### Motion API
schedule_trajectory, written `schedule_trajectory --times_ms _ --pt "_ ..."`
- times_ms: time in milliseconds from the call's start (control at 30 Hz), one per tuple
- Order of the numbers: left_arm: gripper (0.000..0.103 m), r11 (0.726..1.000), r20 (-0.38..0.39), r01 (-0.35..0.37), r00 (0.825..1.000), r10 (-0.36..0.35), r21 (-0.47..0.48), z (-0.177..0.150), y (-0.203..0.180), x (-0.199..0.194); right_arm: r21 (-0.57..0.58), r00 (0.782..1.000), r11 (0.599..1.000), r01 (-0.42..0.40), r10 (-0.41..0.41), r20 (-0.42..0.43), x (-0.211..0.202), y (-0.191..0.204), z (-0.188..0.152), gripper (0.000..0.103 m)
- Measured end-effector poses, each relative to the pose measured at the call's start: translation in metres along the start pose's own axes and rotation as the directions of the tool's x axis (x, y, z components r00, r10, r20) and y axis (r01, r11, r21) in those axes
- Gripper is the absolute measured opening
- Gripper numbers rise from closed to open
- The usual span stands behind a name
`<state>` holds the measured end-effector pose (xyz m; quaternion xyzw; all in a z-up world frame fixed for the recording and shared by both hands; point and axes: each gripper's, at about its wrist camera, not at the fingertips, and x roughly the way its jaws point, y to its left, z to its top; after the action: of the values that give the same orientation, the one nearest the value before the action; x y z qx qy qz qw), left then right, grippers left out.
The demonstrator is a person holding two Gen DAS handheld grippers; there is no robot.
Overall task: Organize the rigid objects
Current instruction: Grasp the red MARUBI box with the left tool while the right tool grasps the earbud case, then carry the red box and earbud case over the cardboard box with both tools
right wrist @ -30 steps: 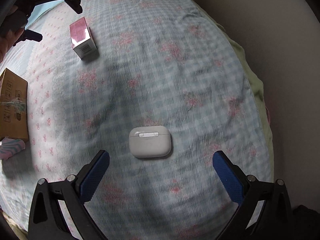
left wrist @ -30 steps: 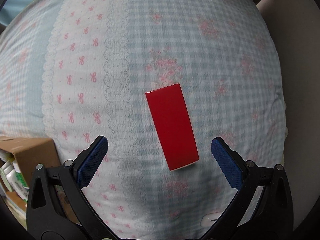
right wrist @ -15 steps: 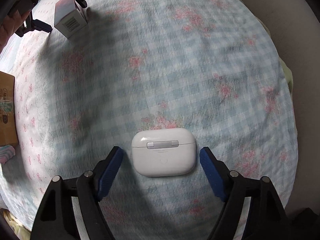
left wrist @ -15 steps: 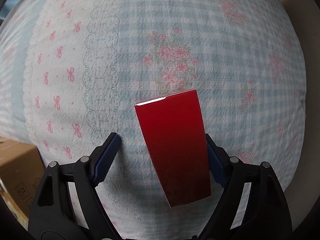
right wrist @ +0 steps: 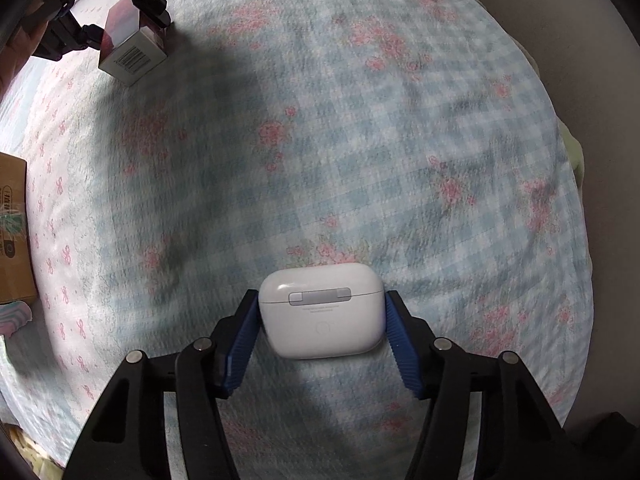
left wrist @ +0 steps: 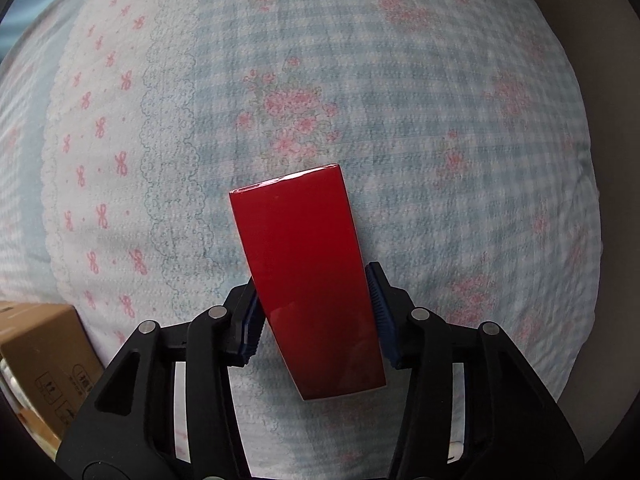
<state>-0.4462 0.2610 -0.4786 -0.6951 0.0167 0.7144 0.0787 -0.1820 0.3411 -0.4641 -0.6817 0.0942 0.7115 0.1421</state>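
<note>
While our left gripper (left wrist: 316, 318) pinches the glossy red box (left wrist: 306, 276) by its long sides, our right gripper (right wrist: 322, 332) squeezes the smooth white earbud case (right wrist: 322, 310); both look light, stiff, and likely slippery.

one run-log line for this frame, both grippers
left gripper: shut on red box | right gripper: shut on white earbud case | surface: bedspread | cardboard box: at left

Spread across both views: a blue gingham bedspread (left wrist: 440, 80) with pink flowers. At its left edge, a brown cardboard box (left wrist: 44, 344), beside a striped cloth (right wrist: 14, 316).
</note>
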Motion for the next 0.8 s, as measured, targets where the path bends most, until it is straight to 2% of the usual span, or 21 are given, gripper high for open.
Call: schedule_trajectory --times_ms 100,400,533,567,733,800 --pt "0.043 1.000 0.012 0.017 1.000 -0.017 0.003 -0.005 0.001 -0.007 0.008 1.000 1.000 -0.012 0.011 0.006 -0.003 -0.004 -0.003 0.057" --pt "0.043 0.996 0.077 0.073 0.994 -0.077 0.044 -0.035 0.011 -0.060 0.066 0.992 0.990 -0.121 0.119 0.033 -0.025 -0.022 -0.017 0.056" --pt "0.043 0.994 0.097 0.098 0.990 -0.103 0.052 -0.056 0.032 -0.087 0.092 0.988 0.984 -0.154 0.150 0.049 -0.042 -0.031 -0.022 0.056" --pt "0.043 0.993 0.102 0.106 0.989 -0.111 0.049 -0.054 0.040 -0.096 0.089 0.987 0.984 -0.156 0.151 0.055 -0.048 -0.032 -0.023 0.056" --pt "0.042 0.989 0.141 0.140 0.980 -0.144 0.036 -0.089 0.074 -0.144 0.055 0.982 0.985 -0.163 0.157 0.101 -0.087 -0.033 -0.024 0.056" --pt "0.042 0.989 0.158 0.146 0.976 -0.150 0.031 -0.097 0.085 -0.162 0.034 0.980 0.986 -0.163 0.157 0.124 -0.107 -0.013 -0.024 0.056"
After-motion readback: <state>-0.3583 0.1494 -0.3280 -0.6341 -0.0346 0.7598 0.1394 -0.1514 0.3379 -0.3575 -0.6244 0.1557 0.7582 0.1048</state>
